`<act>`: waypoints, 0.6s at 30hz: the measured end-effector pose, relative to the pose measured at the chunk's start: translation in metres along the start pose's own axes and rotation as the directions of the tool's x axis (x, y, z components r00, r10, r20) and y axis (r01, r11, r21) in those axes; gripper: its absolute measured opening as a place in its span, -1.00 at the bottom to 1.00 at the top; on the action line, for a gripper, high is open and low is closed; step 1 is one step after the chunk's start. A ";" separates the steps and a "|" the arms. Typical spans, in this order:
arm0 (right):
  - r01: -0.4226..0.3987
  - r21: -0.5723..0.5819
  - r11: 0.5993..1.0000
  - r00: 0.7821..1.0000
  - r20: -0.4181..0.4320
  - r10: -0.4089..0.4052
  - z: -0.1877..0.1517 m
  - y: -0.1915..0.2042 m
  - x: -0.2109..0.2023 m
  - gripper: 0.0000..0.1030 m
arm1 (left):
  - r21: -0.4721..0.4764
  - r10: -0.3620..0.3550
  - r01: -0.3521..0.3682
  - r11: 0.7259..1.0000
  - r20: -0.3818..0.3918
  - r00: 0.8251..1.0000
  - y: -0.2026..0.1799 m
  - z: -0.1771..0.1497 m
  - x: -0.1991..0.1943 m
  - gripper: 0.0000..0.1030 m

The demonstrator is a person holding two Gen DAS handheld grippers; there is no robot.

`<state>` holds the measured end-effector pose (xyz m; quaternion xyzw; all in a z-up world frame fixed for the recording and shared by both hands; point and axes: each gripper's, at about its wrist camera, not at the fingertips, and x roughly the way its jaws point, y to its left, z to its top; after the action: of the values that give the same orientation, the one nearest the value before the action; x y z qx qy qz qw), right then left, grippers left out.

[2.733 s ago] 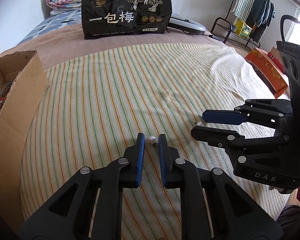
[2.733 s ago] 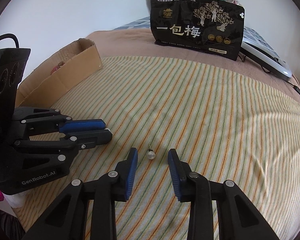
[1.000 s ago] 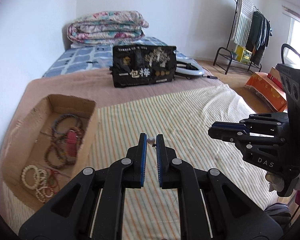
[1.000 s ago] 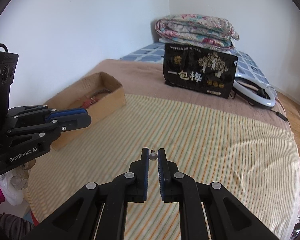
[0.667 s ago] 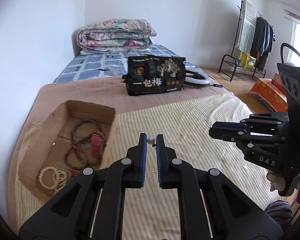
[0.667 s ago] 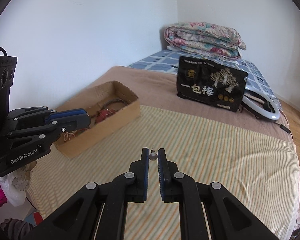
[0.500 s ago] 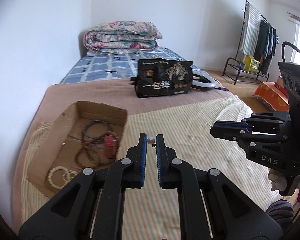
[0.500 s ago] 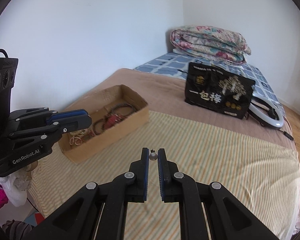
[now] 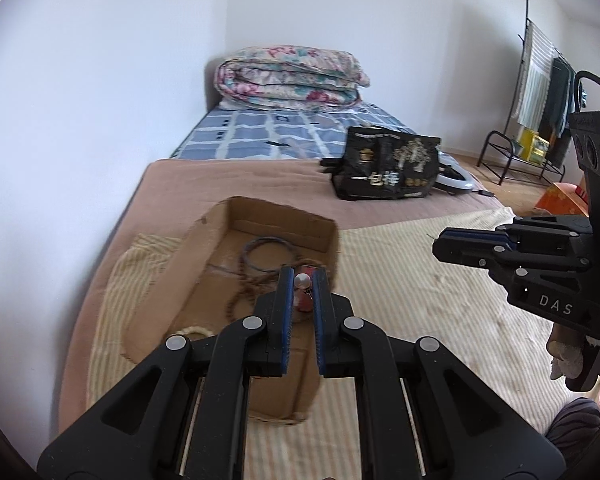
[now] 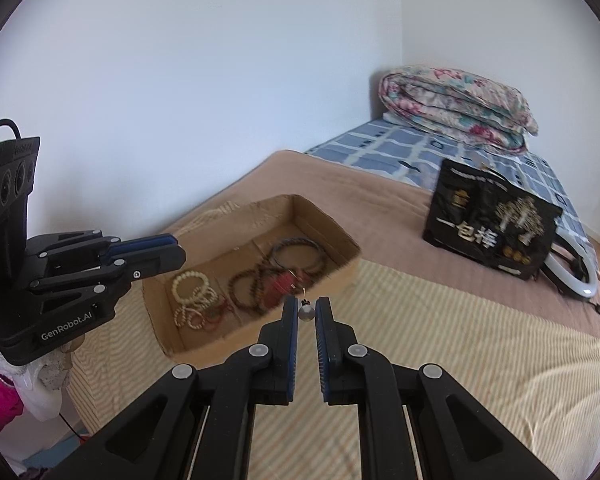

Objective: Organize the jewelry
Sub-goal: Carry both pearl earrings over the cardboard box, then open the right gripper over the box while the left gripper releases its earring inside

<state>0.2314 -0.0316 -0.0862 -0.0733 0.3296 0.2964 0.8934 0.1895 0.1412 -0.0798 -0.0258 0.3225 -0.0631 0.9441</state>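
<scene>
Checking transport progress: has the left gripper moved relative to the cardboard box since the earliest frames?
Yes. The left gripper, shut on a pearl earring, has moved from the striped blanket toward the cardboard box, whose open top now lies just beyond its tips.

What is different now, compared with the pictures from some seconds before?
Both grippers were open over pearl earrings lying on the striped cloth. Now the left gripper is shut on one pearl earring, the right gripper on the other earring, and both were lifted and carried toward the cardboard box. The box's bracelets stayed in place.
</scene>
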 end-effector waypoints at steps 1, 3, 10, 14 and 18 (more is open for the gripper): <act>-0.004 -0.003 1.000 1.000 0.002 0.004 0.004 0.004 0.004 -0.87 | -0.002 0.008 -0.008 1.000 0.001 1.000 0.004 0.000 0.000 -0.86; -0.011 -0.007 1.000 1.000 0.005 0.011 0.009 0.009 0.010 -0.87 | -0.007 0.019 -0.019 1.000 0.001 1.000 0.012 -0.001 -0.001 -0.86; -0.029 -0.013 1.000 1.000 0.010 0.029 0.027 0.024 0.035 -0.87 | -0.038 0.065 -0.065 0.997 -0.002 0.998 0.036 -0.002 0.001 -0.86; -0.030 -0.014 0.999 1.000 0.009 0.030 0.036 0.028 0.050 -0.87 | -0.044 0.090 -0.090 0.995 -0.004 0.996 0.044 -0.004 0.004 -0.86; -0.029 -0.015 0.999 1.000 0.003 0.030 0.042 0.030 0.064 -0.87 | -0.056 0.105 -0.105 0.993 -0.013 0.994 0.051 -0.006 0.009 -0.86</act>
<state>0.2756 0.0373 -0.0925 -0.0744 0.3268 0.3121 0.8890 0.1985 0.1904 -0.0948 -0.0351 0.3299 -0.0043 0.9433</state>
